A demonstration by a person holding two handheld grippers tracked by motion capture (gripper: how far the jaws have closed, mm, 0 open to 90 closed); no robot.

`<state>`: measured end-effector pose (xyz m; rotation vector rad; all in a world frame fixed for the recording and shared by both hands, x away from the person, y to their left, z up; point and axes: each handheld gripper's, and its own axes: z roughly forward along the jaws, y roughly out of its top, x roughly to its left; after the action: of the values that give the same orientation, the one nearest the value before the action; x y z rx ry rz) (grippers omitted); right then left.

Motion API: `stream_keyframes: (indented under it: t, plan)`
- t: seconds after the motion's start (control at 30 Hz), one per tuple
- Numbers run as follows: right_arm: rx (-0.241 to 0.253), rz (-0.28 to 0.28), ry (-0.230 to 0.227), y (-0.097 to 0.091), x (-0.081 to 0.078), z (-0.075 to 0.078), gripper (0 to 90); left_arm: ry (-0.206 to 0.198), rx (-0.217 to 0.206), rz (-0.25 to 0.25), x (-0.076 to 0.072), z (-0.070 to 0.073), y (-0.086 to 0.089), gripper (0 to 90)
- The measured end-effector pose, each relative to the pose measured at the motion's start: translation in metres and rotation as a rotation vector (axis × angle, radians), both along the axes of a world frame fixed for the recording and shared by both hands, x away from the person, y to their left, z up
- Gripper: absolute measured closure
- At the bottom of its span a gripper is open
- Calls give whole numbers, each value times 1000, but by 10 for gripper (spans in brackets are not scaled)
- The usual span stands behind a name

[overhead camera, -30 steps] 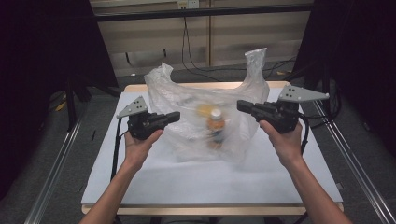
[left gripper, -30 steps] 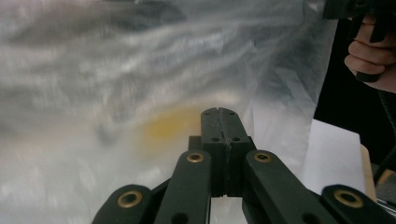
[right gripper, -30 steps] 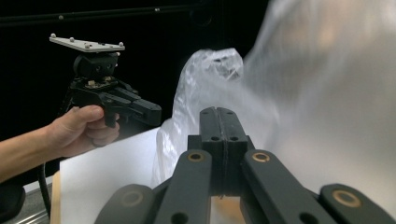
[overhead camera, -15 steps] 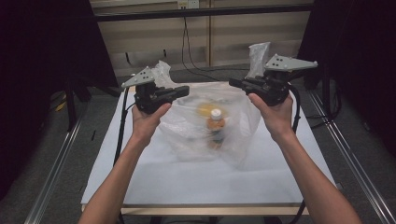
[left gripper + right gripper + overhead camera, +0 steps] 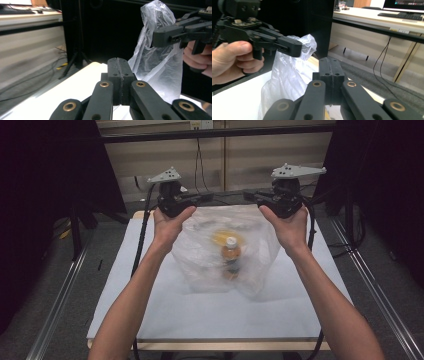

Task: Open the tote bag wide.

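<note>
A clear plastic bag (image 5: 250, 265) hangs stretched between my two grippers above the white table (image 5: 150, 310). Inside it stands a bottle (image 5: 231, 257) with a white cap and amber contents, with something yellow (image 5: 221, 238) blurred just behind it. My left gripper (image 5: 202, 198) is shut on the bag's left top edge. The right gripper (image 5: 248, 196) is shut on the right top edge. In the left gripper view my own jaws (image 5: 118, 60) are pressed together, and the right gripper (image 5: 157, 37) pinches the bag (image 5: 160, 62). In the right gripper view the left gripper (image 5: 297, 48) pinches the bag (image 5: 287, 75).
A black bar (image 5: 215, 134) crosses behind the table, with cables (image 5: 200, 165) hanging below it. Metal rails (image 5: 60, 300) run along both sides of the table. A tripod (image 5: 76, 56) stands on the floor. A desk with a keyboard (image 5: 404, 15) is farther off.
Both hands rose and moved away from the person, drawing the bag's top edges up. The slack bag is now pulled taut with the bottle inside it.
</note>
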<state>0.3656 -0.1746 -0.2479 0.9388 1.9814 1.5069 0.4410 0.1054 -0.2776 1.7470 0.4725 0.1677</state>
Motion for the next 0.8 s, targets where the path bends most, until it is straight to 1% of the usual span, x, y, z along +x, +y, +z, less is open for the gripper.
stream_keyframes:
  t: [0.03,0.07,0.1,0.17,0.2,0.23,0.27,0.3,0.37,0.4,0.43,0.47,0.5,0.53,0.57,0.6,0.63,0.67,0.7,0.73,0.77,0.8]
  plan:
    - [-17,-3,8,1,1,-3,900,-3,26,-1,1,-4,-4,900]
    - [-52,-15,25,2,3,-10,900,4,38,-14,2,-8,-8,900]
    - [-52,-15,25,2,3,-10,900,9,43,-19,3,-13,-11,900]
    - [-62,-28,49,2,7,-16,900,27,47,-27,6,-21,-16,900]
    - [-65,-37,73,1,11,-22,900,38,51,-26,6,-26,-18,900]
    - [-65,-37,73,1,11,-22,900,45,59,-30,7,-29,-20,900]
    - [-84,-48,101,0,15,-29,900,53,65,-31,7,-33,-21,900]
    - [-84,-48,101,0,15,-29,900,63,74,-32,8,-36,-23,900]
    - [-76,-48,119,-1,17,-38,900,69,81,-39,7,-41,-24,900]
    - [-64,-51,124,-2,18,-43,900,85,59,-51,6,-44,-25,900]
    - [-61,-43,143,1,20,-53,900,85,64,-56,3,-49,-27,900]
    - [-59,-38,151,3,20,-58,900,85,64,-56,3,-49,-27,900]
    - [-54,-26,159,4,21,-63,900,76,83,-62,1,-52,-28,900]
    - [-51,-21,167,5,20,-68,900,87,84,-69,-2,-57,-27,900]
    - [-51,-21,167,5,20,-68,900,87,84,-69,-2,-57,-27,900]
    - [-45,-7,180,6,20,-76,900,85,93,-70,-2,-60,-26,900]
    - [-45,-7,180,6,20,-76,900,86,101,-70,-3,-62,-25,900]
    - [-54,-9,184,6,20,-79,900,94,99,-73,-4,-65,-24,900]
    - [-44,-4,196,5,19,-86,900,99,98,-76,-5,-68,-22,900]
    - [-44,-4,196,5,19,-86,900,99,94,-73,-7,-72,-21,900]
    - [-46,2,206,5,18,-92,900,116,72,-67,-13,-80,-19,900]
    - [-46,8,206,5,16,-95,900,111,74,-60,-17,-83,-19,900]
